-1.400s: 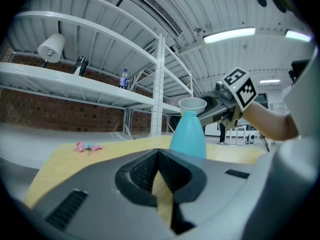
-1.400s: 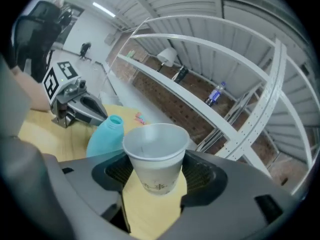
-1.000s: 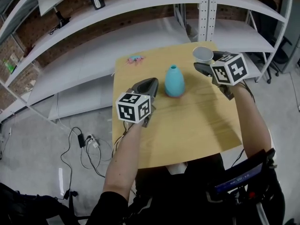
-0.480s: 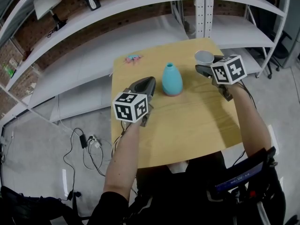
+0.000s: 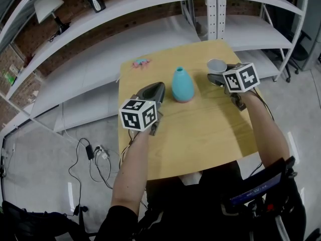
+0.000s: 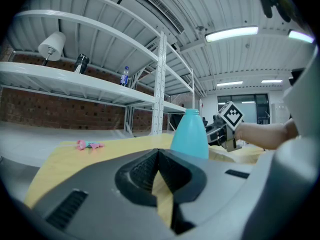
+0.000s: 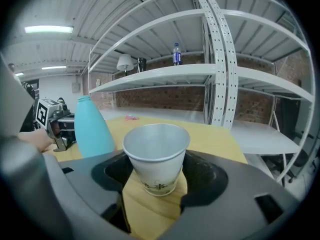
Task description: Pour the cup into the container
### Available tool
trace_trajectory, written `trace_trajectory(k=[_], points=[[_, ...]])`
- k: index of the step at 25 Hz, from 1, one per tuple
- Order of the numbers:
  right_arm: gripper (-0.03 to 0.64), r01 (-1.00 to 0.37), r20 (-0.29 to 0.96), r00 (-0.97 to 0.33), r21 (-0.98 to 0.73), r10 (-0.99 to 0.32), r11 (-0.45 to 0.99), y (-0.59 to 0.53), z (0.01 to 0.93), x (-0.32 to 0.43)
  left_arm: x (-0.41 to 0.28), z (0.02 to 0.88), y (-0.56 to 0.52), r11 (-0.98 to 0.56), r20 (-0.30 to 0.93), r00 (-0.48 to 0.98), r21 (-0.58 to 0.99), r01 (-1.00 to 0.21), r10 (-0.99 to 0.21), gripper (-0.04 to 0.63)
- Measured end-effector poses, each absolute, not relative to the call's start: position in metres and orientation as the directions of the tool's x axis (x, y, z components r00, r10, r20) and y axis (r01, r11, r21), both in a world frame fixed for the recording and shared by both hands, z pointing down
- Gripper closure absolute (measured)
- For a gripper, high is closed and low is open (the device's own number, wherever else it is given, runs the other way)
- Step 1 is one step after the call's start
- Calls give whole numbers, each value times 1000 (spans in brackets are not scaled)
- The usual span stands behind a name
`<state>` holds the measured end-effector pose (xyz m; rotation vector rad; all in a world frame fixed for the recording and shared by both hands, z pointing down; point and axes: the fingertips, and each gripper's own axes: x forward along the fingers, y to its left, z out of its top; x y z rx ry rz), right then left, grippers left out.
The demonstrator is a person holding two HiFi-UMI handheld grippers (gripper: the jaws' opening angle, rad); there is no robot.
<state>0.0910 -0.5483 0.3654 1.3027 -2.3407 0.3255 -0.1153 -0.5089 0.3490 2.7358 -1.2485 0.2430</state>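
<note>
Now right tongs (image 7: pixel 156 168) clasp the cup (image 7: pixel 156 145) (upright); left tongs (image 6: pixel 159 153) pinched together, near container (image 6: pixel 190 134).

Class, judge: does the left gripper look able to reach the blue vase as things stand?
Probably yes: the vase stands just ahead of the left gripper, only bare table between them.

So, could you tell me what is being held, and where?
The right gripper holds the paper cup by its lower sides; the left gripper holds nothing.
</note>
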Motion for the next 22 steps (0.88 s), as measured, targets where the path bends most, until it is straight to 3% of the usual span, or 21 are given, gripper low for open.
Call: trace_trajectory(k=[10, 22], points=[[310, -855, 481, -462, -21, -745, 517, -547, 368, 94, -117, 348, -510, -648, 197, 643, 47, -760, -740, 600], [282, -843, 389, -500, -14, -774, 538, -534, 333, 97, -116, 348, -509, -652, 206, 647, 51, -757, -734, 600]])
